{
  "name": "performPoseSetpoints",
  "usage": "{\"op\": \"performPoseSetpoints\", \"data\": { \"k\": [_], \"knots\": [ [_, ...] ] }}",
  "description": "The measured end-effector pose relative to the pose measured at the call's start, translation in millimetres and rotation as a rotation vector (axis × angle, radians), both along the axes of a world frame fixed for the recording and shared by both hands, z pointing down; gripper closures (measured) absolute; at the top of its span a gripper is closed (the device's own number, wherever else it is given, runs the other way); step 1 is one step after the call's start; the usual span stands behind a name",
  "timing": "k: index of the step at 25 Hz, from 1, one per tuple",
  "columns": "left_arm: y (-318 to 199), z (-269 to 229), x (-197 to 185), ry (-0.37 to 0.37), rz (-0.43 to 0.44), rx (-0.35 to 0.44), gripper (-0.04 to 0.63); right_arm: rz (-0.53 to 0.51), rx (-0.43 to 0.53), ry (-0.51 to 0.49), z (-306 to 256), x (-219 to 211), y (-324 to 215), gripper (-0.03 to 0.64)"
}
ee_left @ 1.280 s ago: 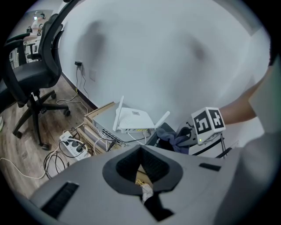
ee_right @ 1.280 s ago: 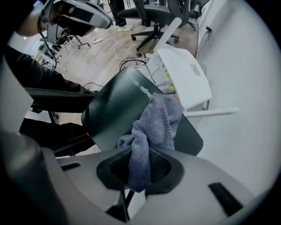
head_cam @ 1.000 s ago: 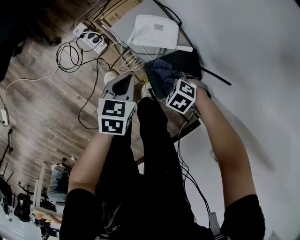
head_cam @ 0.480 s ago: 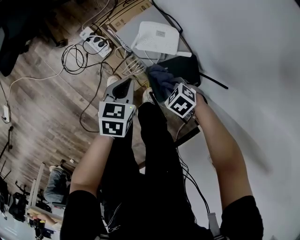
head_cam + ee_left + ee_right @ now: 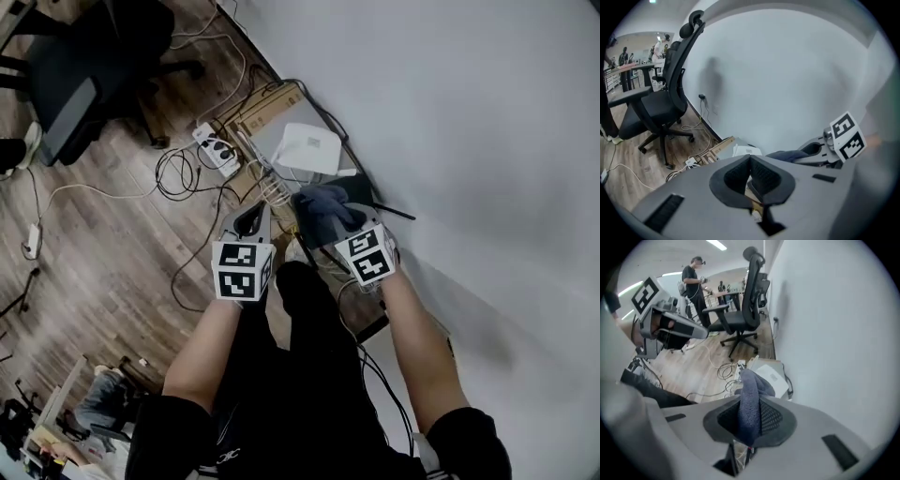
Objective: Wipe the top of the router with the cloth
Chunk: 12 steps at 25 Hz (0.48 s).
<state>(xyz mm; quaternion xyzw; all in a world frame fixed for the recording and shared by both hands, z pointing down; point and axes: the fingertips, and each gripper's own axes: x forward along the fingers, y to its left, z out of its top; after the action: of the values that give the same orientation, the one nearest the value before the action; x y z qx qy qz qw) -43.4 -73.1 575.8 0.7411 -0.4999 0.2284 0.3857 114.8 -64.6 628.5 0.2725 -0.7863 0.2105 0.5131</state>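
Note:
The white router lies on the floor by the wall, on a grey box. It also shows in the left gripper view as the router and in the right gripper view as the router. My right gripper is shut on a dark blue cloth, held in the air just short of the router. The cloth hangs folded between the jaws of my right gripper. My left gripper hovers to the left, shut with nothing in it, as the left gripper view confirms.
A power strip and tangled cables lie on the wooden floor left of the router. A cardboard box sits behind it. A black office chair stands at the upper left. The white wall runs along the right.
The head view has pulled up and back, so the router and floor look smaller. Both grippers sit higher above the floor. The right gripper still holds the cloth.

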Motion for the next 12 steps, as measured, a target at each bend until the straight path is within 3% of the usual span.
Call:
{"op": "performPoseSetpoints", "data": {
  "k": [6,12],
  "knots": [
    [-11.9,-97.7,-7.1,-0.052,-0.043,0.106,0.594,0.138,0.272,-0.163,-118.0,-10.5,-25.8,0.572],
    [-16.7,-200.8,-7.9,-0.079,-0.059,0.203,0.594,0.338,0.47,-0.349,-242.7,3.8,-35.4,0.572]
  ]
}}
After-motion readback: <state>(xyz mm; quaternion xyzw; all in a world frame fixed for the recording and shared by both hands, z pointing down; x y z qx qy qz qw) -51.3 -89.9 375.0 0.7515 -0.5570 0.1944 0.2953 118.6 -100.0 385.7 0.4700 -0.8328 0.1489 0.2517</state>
